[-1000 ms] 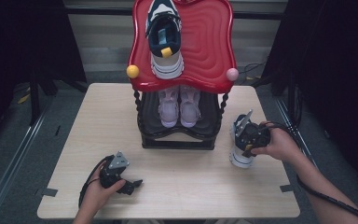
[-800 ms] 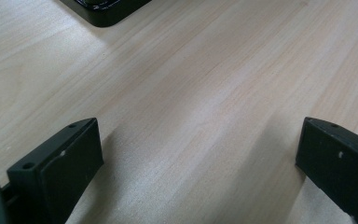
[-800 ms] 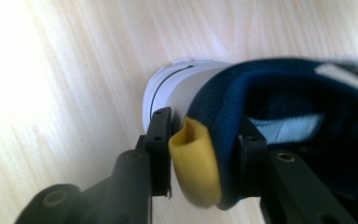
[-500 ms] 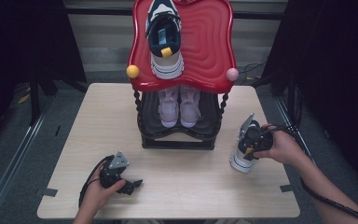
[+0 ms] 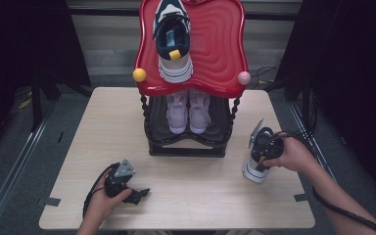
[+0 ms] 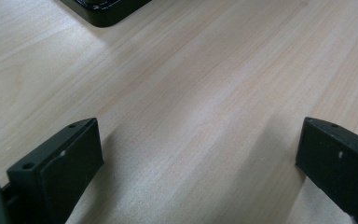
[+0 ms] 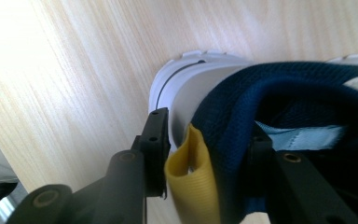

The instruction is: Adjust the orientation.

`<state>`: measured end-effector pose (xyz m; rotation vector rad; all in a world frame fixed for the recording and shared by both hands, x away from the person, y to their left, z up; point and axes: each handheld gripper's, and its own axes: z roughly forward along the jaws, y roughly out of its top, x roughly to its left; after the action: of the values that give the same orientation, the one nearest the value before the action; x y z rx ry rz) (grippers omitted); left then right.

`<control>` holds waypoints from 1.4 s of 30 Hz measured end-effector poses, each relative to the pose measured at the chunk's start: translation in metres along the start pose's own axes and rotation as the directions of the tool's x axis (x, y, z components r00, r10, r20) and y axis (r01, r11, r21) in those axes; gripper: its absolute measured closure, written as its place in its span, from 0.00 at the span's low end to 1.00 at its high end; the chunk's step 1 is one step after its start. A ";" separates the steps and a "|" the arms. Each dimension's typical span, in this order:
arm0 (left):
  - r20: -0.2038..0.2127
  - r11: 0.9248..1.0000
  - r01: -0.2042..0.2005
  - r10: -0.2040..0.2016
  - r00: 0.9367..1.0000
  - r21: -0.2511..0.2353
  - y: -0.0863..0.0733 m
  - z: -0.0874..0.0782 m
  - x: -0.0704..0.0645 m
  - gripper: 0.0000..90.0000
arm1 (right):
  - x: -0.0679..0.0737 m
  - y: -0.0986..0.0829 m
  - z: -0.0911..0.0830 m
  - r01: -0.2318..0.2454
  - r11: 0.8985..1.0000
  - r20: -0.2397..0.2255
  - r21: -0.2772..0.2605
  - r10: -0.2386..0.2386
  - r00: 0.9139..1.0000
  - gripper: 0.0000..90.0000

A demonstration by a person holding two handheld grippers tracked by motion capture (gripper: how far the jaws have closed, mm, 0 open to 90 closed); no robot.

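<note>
Right hand-held gripper (image 5: 255,169) w/ shoe (image 7: 270,93) shifted lower-right on tabletop (image 5: 200,191) | clamped on heel collar | left hand-held gripper (image 6: 196,154) apart | risk: thin pinch, shoe may slip/tip.

Thing: sneaker (image 7: 223,98) held at its heel collar; white sole and heel, navy mesh lining, yellow pull tab, pale blue tongue label
Pose: heel uppermost in the high view (image 5: 255,169); white end down on the table
Place: near right part of the table, just right of the shoe rack's base
</note>
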<state>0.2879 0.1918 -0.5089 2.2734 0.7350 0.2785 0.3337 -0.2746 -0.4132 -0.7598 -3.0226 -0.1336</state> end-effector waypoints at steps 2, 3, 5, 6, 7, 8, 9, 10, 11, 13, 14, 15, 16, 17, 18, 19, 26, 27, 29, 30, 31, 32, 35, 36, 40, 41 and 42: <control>0.000 1.000 0.001 -0.001 1.000 0.000 0.000 0.000 0.000 0.00 | -0.002 0.000 0.003 -0.012 1.000 0.000 0.018 0.012 1.000 0.68; -0.002 1.000 0.000 0.000 1.000 0.000 0.000 0.000 0.000 0.00 | -0.003 0.000 0.006 -0.011 1.000 -0.009 0.009 0.011 1.000 0.68; 0.000 1.000 0.000 0.000 1.000 0.000 0.000 0.000 0.000 0.00 | -0.002 0.001 0.008 -0.035 0.999 -0.017 0.018 0.035 0.999 0.68; -0.002 1.000 0.000 0.000 1.000 0.000 0.000 0.000 0.000 0.00 | -0.003 0.002 0.009 -0.031 0.999 -0.016 0.021 0.031 0.999 0.68; 0.001 1.000 0.000 0.000 1.000 0.000 0.000 0.000 0.000 0.00 | -0.003 0.002 0.010 -0.030 0.999 -0.016 0.028 0.031 0.999 0.66; 0.000 1.000 0.000 0.000 1.000 0.000 0.000 0.000 0.000 0.00 | -0.004 0.003 0.011 -0.024 0.999 -0.012 0.022 0.024 1.000 0.65; 0.001 1.000 0.000 0.000 1.000 0.000 0.000 0.000 0.000 0.00 | -0.002 0.004 0.010 -0.040 0.999 -0.017 0.030 0.041 0.999 0.65; -0.002 1.000 0.002 -0.002 1.000 0.001 0.000 0.000 0.000 0.00 | -0.002 0.004 0.011 -0.037 0.999 -0.018 0.030 0.038 0.999 0.66; -0.002 1.000 0.000 0.000 1.000 0.000 0.000 0.000 0.000 0.00 | -0.002 0.005 0.011 -0.044 0.999 -0.023 0.029 0.044 0.999 0.68; -0.002 1.000 0.000 0.000 1.000 0.000 0.000 0.000 0.000 0.00 | -0.001 0.005 0.011 -0.044 0.999 -0.040 0.025 0.045 0.998 0.71; 0.001 1.000 0.000 0.000 1.000 0.000 0.000 0.000 0.000 0.00 | -0.001 0.005 0.011 -0.047 0.999 -0.035 0.024 0.047 0.998 0.72; -0.002 1.000 0.000 0.000 1.000 0.000 0.000 0.000 0.000 0.00 | -0.001 0.004 0.011 -0.024 1.000 -0.036 0.018 0.025 0.999 0.74; -0.002 1.000 0.000 0.000 1.000 0.000 0.000 0.000 0.000 0.00 | -0.001 0.004 0.011 -0.024 0.999 -0.034 0.029 0.025 0.999 0.74; -0.003 1.000 0.001 -0.001 1.000 0.000 0.000 0.000 0.000 0.00 | 0.001 0.004 0.011 -0.037 0.999 -0.045 0.029 0.039 0.998 0.74; -0.002 1.000 0.000 0.000 1.000 0.000 0.000 0.000 0.000 0.00 | 0.001 0.004 0.011 -0.025 0.999 -0.045 0.030 0.027 0.999 0.75; 0.000 1.000 0.000 0.000 1.000 0.000 0.000 0.000 0.000 0.00 | 0.001 0.004 0.011 -0.007 0.999 -0.034 0.032 0.008 0.999 0.76; 0.003 1.000 0.007 -0.007 1.000 -0.001 0.000 0.000 0.000 0.00 | 0.006 0.003 0.010 0.021 0.999 -0.025 0.043 -0.020 0.999 0.77; -0.002 1.000 0.000 0.000 1.000 0.000 0.000 0.000 0.000 0.00 | 0.005 0.002 0.011 0.047 0.998 -0.018 0.037 -0.046 0.999 0.77; 0.001 1.000 0.000 0.000 1.000 0.000 0.000 0.000 0.000 0.00 | 0.006 0.000 0.010 0.067 0.997 -0.013 0.049 -0.067 0.998 0.77; 0.000 1.000 0.000 0.000 1.000 0.000 0.000 0.000 0.000 0.00 | 0.007 0.000 0.009 0.063 0.997 -0.009 0.043 -0.063 0.998 0.77; -0.002 1.000 0.000 0.000 1.000 0.000 0.000 0.000 0.000 0.00 | 0.008 0.000 0.008 0.061 0.997 -0.007 0.046 -0.061 0.998 0.77; 0.000 1.000 0.000 0.000 1.000 0.000 0.000 0.000 0.000 0.00 | 0.009 -0.001 0.007 0.062 0.997 0.000 0.040 -0.062 0.998 0.77; 0.000 1.000 0.000 0.000 1.000 0.000 0.000 0.000 0.000 0.00 | 0.008 -0.002 0.002 0.082 0.996 0.011 0.031 -0.082 0.997 0.77; -0.002 1.000 0.000 0.000 1.000 0.001 0.000 0.000 0.000 0.00 | 0.010 -0.002 0.000 0.075 0.997 0.007 0.033 -0.075 0.997 0.77; -0.003 1.000 0.000 0.000 1.000 0.000 0.000 0.000 0.000 0.00 | 0.012 -0.001 -0.009 0.086 0.995 0.010 0.043 -0.086 0.996 0.77; 0.005 1.000 0.013 -0.013 1.000 -0.005 0.000 0.001 -0.001 0.00 | 0.013 0.000 -0.011 0.087 0.996 0.008 0.035 -0.087 0.996 0.77; -0.003 1.000 0.007 -0.007 1.000 -0.004 0.000 0.000 0.000 0.00 | 0.012 -0.001 -0.014 0.109 0.994 0.005 0.030 -0.109 0.994 0.77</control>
<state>0.2876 0.1914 -0.5091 2.2670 0.7428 0.2794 0.3227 -0.2706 -0.3991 -0.5937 -3.0650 -0.0881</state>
